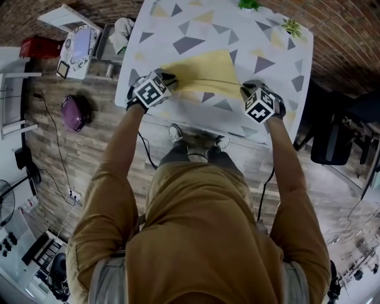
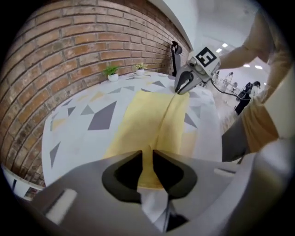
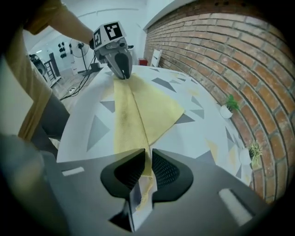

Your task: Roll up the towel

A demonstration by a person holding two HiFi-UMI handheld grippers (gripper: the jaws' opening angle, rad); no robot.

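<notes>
both grippers, left gripper (image 1: 168,79) and right gripper (image 1: 244,90), are clamped on the near corners of the yellow towel (image 1: 205,72), holding its edge taut over the table (image 1: 178,24), probably to start an even roll.

Towel (image 1: 205,72) lies on table (image 1: 178,24) directly before you, its near edge spanning your two grippers. Left gripper (image 1: 171,78) sits at towel's left corner, right gripper (image 1: 243,90) at its right corner, with towel edge between each pair of jaws. Potted plant (image 1: 249,5) and second plant (image 1: 292,27) stand along table's far edge, beyond towel. Brick wall (image 1: 332,29) is behind them. Chair (image 1: 332,142) stands right of table.
</notes>
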